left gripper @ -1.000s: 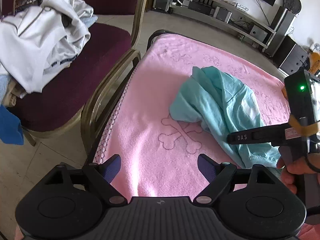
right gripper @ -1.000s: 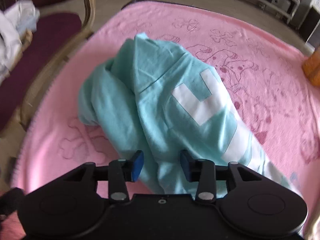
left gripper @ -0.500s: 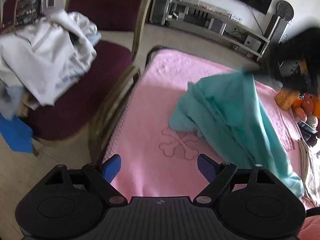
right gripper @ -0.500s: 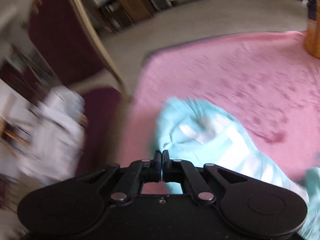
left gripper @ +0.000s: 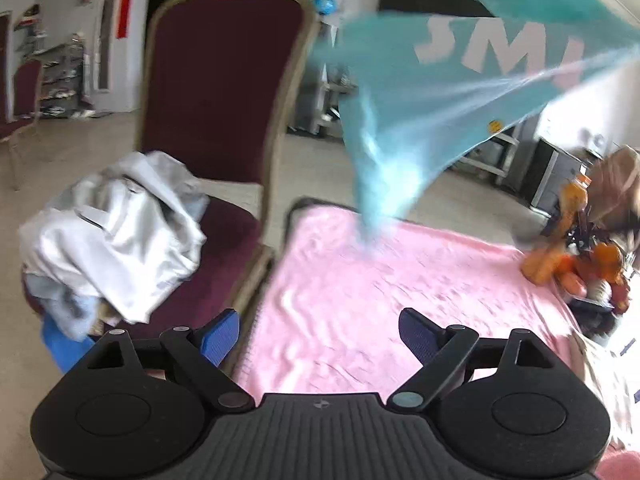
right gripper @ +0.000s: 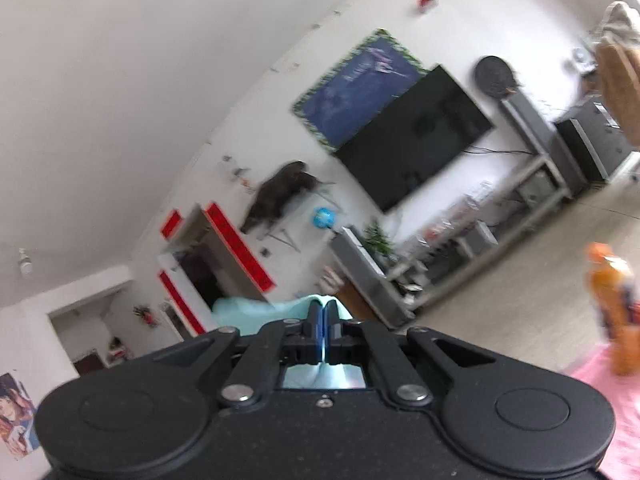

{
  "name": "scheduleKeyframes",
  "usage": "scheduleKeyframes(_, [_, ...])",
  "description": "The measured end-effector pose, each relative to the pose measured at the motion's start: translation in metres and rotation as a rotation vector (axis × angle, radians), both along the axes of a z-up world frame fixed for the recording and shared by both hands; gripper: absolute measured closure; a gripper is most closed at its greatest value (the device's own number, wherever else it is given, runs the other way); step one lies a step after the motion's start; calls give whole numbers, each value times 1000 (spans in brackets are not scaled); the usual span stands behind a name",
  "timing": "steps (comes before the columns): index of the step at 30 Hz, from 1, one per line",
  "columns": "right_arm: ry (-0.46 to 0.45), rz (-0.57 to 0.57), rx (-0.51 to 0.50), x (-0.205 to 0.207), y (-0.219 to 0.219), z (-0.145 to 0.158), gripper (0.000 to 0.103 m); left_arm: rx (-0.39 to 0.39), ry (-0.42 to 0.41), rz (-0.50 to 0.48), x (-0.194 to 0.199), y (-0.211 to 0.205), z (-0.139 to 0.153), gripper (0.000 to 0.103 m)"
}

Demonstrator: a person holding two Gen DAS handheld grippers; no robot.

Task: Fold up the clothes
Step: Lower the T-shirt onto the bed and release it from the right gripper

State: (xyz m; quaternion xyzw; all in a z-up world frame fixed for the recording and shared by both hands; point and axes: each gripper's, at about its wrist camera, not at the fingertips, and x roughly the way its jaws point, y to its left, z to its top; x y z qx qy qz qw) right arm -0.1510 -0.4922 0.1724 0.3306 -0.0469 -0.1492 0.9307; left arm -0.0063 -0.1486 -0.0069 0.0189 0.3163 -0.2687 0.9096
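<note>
The teal T-shirt (left gripper: 432, 92) is seen hoisted above the pink blanket (left gripper: 392, 288), stretched toward the upper right, its lowest folds trailing down to the blanket's far edge. A pinch of its fabric is clamped between the closed jaws of the right gripper (right gripper: 323, 322). The left gripper (left gripper: 320, 332) is held over the near blanket edge, jaws opening, nothing between them. The cloth is judged light, limp and unbreakable; it drapes and twists freely, so one pinch point is judged insufficient for spreading. A second hold at a hem corner or shoulder seam is suggested. A pile of pale clothes (left gripper: 116, 236) is noted on the maroon chair (left gripper: 216, 92).
</note>
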Motion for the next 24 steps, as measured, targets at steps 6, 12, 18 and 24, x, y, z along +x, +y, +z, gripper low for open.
scheduleKeyframes(6, [333, -39, 198, -67, -41, -162, 102, 148, 95, -101, -33, -41, -48, 17])
scheduleKeyframes(12, [627, -130, 486, -99, -84, -296, 96, 294, 214, -163, -41, -80, -95, 19])
scheduleKeyframes(18, [617, -89, 500, -95, -93, -308, 87, 351, 188, -168, -40, -122, -91, 18])
scheduleKeyframes(24, [553, 64, 509, -35, -103, -307, 87, 358, 116, -175, -32, -157, -68, 18])
